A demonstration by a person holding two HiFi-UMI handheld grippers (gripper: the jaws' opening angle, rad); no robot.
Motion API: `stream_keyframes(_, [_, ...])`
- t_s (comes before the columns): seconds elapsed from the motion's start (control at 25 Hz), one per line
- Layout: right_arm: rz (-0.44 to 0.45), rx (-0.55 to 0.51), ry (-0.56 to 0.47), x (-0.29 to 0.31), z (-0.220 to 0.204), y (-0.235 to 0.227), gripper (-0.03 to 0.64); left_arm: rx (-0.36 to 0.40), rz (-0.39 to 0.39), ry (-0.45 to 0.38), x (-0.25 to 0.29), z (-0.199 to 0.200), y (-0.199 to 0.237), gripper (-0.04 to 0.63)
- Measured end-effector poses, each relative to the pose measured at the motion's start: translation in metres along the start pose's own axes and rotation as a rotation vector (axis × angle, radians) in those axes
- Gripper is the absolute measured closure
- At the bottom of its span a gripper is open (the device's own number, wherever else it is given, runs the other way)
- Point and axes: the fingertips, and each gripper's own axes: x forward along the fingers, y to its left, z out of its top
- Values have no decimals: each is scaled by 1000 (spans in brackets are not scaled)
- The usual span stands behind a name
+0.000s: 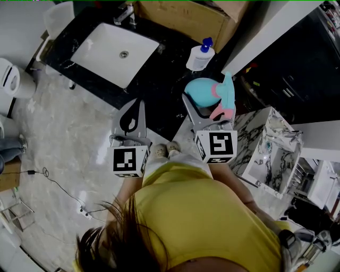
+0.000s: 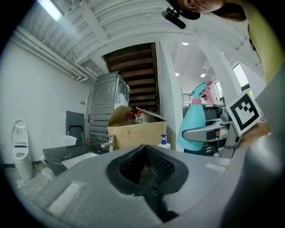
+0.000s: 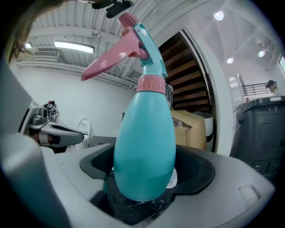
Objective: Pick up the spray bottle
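Observation:
The spray bottle [image 1: 204, 91] is teal with a pink trigger and collar. My right gripper [image 1: 199, 105] is shut on its lower body, over the edge of the black counter [image 1: 159, 85]. In the right gripper view the spray bottle [image 3: 144, 147] fills the middle between the jaws, trigger pointing left. A dark marbled surface shows beneath its base; I cannot tell if they touch. My left gripper [image 1: 132, 119] hangs to the left over the floor, shut and empty. The left gripper view shows the spray bottle [image 2: 193, 127] to the right, clamped in the right gripper [image 2: 207, 132].
A white sink [image 1: 114, 53] with a faucet [image 1: 125, 13] is set in the counter. A white pump bottle [image 1: 201, 56] stands just beyond the spray bottle, before a cardboard box [image 1: 186, 18]. A marble-patterned cabinet [image 1: 271, 149] is at right. A cable [image 1: 53, 180] lies on the floor.

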Motion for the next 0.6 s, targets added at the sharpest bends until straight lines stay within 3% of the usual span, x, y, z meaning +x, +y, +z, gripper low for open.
stream_keyframes(0.6, [15,6,24,-1,-7,0,222,-3,7,-3,-1,5,-1,595])
